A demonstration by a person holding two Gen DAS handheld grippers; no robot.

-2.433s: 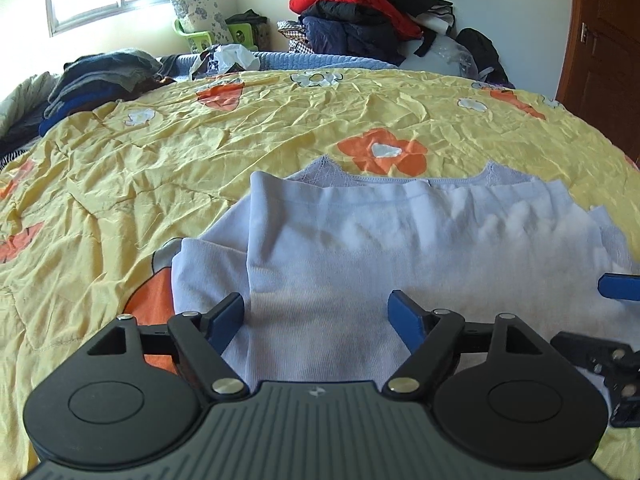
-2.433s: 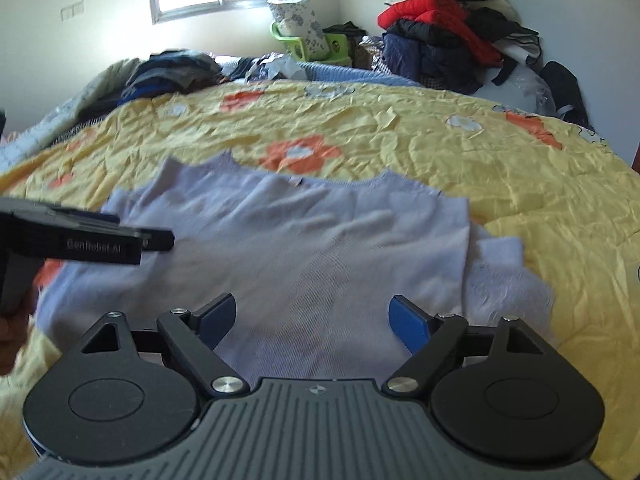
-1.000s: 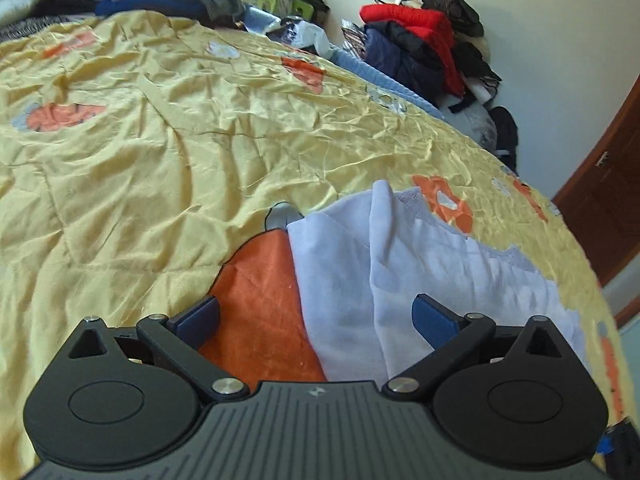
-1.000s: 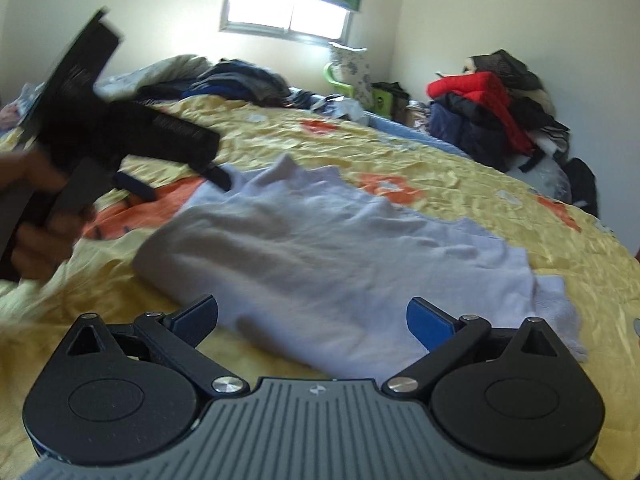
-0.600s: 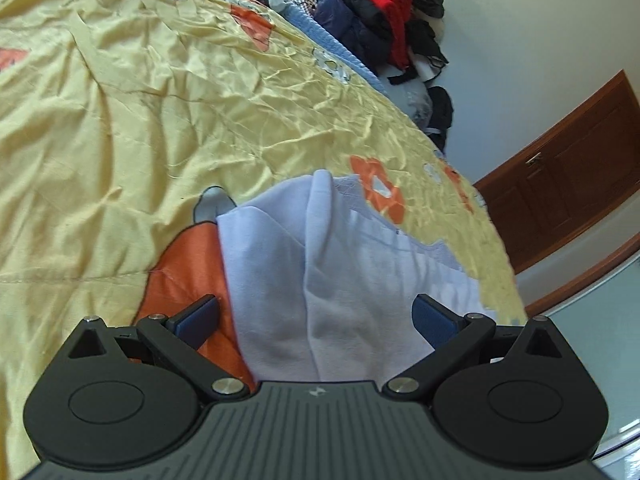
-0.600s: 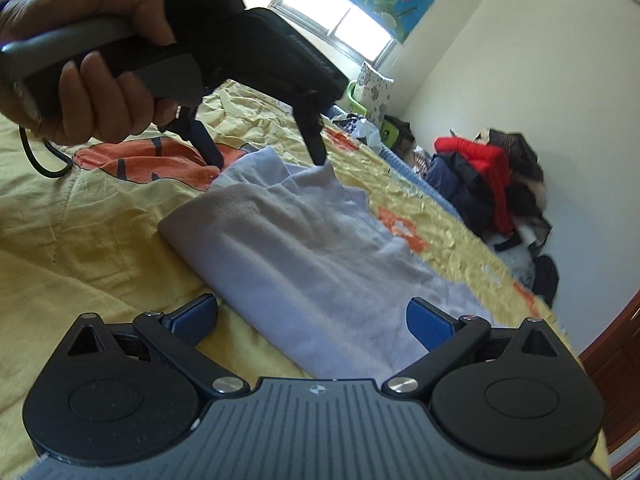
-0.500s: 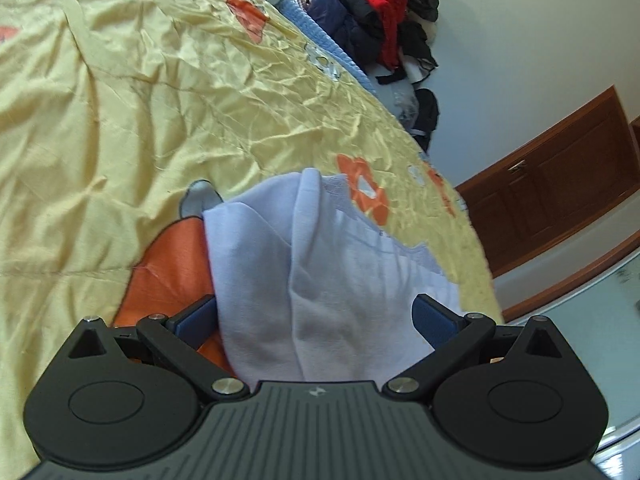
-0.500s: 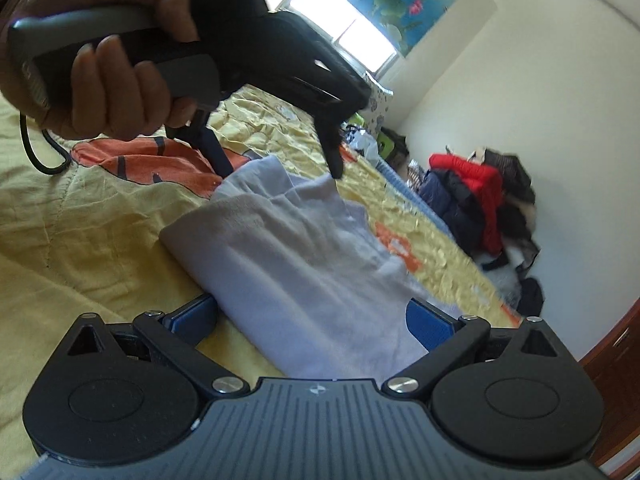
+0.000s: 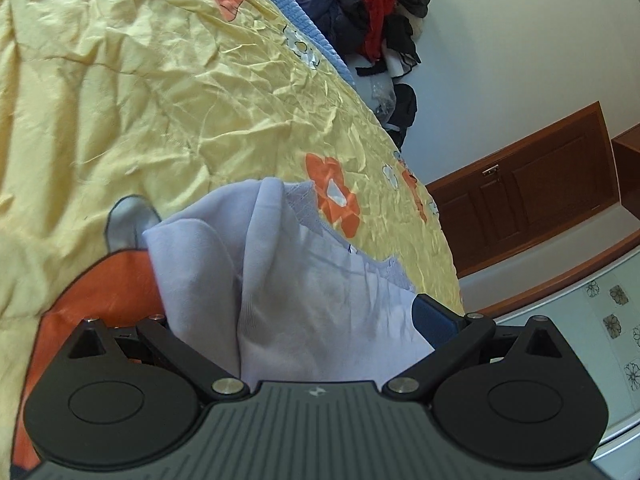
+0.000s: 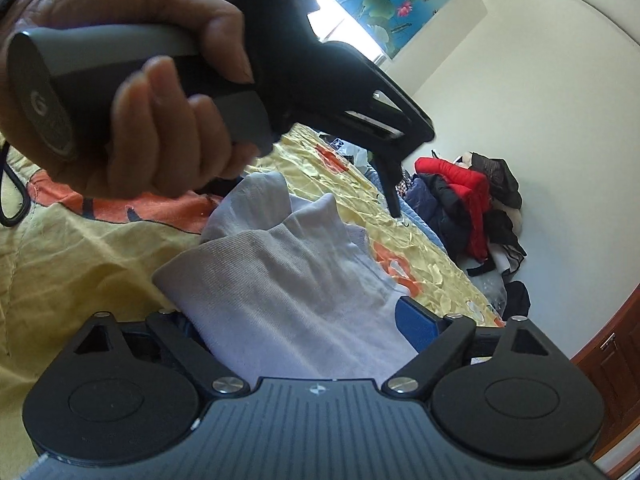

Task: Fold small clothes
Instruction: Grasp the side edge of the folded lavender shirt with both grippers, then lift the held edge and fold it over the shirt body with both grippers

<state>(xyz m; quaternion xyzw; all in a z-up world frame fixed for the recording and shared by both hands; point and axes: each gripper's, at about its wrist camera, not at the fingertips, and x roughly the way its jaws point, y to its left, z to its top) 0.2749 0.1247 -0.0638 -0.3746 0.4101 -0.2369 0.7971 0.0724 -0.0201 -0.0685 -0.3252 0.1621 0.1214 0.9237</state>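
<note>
- Two claws work one lavender garment (image 9: 304, 280), which lies bunched on the yellow flowered bedspread (image 9: 160, 92), its near edge running in between the jaws of both.
- In its own wrist view the left claw (image 9: 320, 320) has its jaws spread wide around the cloth. One blue pad shows clear of the fabric and the other is hidden beneath it, so it reads as released, not yet gripping.
- The right claw (image 10: 320, 320) has just been closing, with the garment's folded edge between its jaws. The visible pad stands beside the cloth, so no firm pinch shows yet.
- The person's left hand (image 10: 132, 92) fills the top of the right view.
- To do this step well, each claw should probably bite all the layers at the edge before lifting, or the under layer may slip out.
- Both should likely rise together and keep the edge taut, so the fold lands square.
</note>
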